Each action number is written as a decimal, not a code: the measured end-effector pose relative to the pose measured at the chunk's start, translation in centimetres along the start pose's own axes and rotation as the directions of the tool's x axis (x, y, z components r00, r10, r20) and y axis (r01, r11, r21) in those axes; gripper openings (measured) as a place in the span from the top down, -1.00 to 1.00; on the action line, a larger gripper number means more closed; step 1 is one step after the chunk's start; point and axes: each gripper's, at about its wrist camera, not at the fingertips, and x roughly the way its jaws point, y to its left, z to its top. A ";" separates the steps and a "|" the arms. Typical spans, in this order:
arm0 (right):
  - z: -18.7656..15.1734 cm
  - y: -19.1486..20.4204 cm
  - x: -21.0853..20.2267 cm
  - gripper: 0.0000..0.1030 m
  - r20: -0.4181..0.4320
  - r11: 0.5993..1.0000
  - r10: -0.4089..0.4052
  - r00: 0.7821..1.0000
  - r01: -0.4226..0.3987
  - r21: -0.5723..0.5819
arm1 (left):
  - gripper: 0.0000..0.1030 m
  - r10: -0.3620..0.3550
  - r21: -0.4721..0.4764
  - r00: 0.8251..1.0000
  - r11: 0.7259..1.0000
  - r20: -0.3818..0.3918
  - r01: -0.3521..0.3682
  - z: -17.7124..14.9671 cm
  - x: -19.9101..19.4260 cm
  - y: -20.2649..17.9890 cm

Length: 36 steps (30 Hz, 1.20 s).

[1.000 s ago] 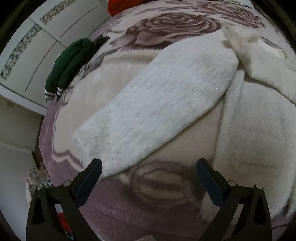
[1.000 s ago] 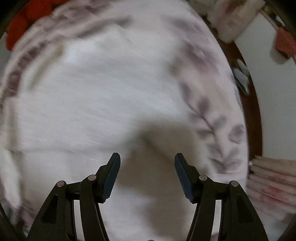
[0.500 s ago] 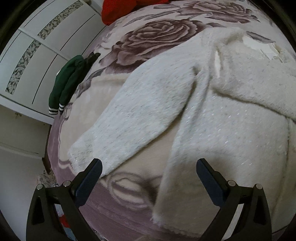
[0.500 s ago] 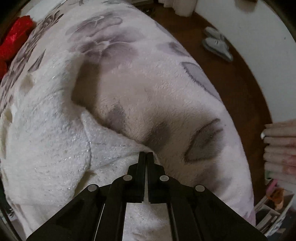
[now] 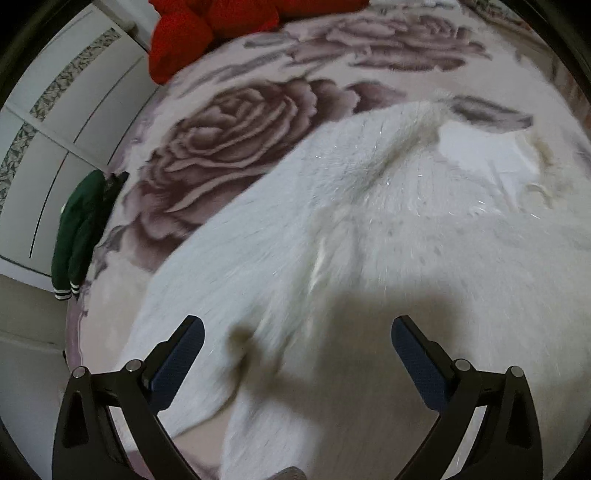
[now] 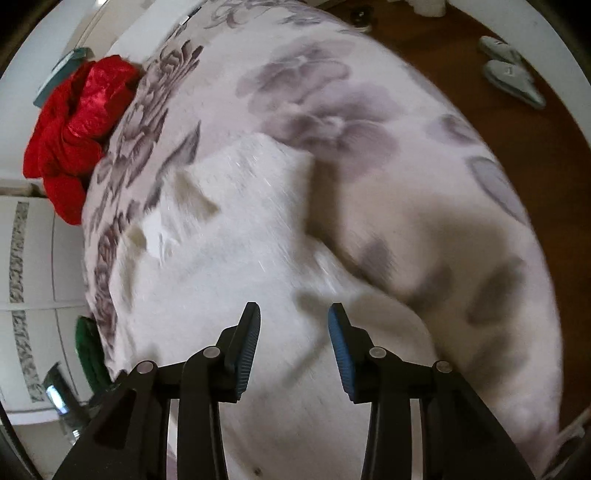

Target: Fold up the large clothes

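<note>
A large white fuzzy sweater (image 5: 369,229) lies spread on a bed covered by a rose-patterned blanket (image 5: 229,147). Its collar with a white label (image 5: 487,155) points to the far right, and one sleeve runs down toward the near left. My left gripper (image 5: 297,347) is open and empty, just above the sweater's body. In the right wrist view the same sweater (image 6: 236,236) fills the middle. My right gripper (image 6: 294,328) is open and empty above the sweater's lower part.
A red garment (image 5: 207,29) lies at the head of the bed and also shows in the right wrist view (image 6: 74,125). A dark green garment (image 5: 81,229) hangs at the bed's left edge by white wardrobe doors (image 5: 55,129). Slippers (image 6: 509,70) lie on the brown floor.
My right gripper, shut on the sweater half a second ago, has opened and let it go. My left gripper has moved forward over the sweater's body, staying open.
</note>
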 end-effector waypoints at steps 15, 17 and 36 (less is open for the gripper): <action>7.1 12.2 5.1 0.25 -0.177 0.980 -0.010 0.984 -0.025 -0.195 | -1.00 0.246 0.010 0.968 0.969 0.051 -0.247 0.9 1.4 -1.5; 7.2 16.5 8.0 0.25 -0.224 0.964 -0.045 0.974 -0.017 -0.267 | -1.00 0.346 0.013 0.932 0.937 0.109 -0.349 1.6 1.1 -2.2; 5.9 28.6 15.4 1.00 -0.085 0.938 -0.143 0.986 0.108 -0.329 | -1.00 0.410 0.008 0.896 0.909 0.171 -0.418 3.1 2.7 -1.4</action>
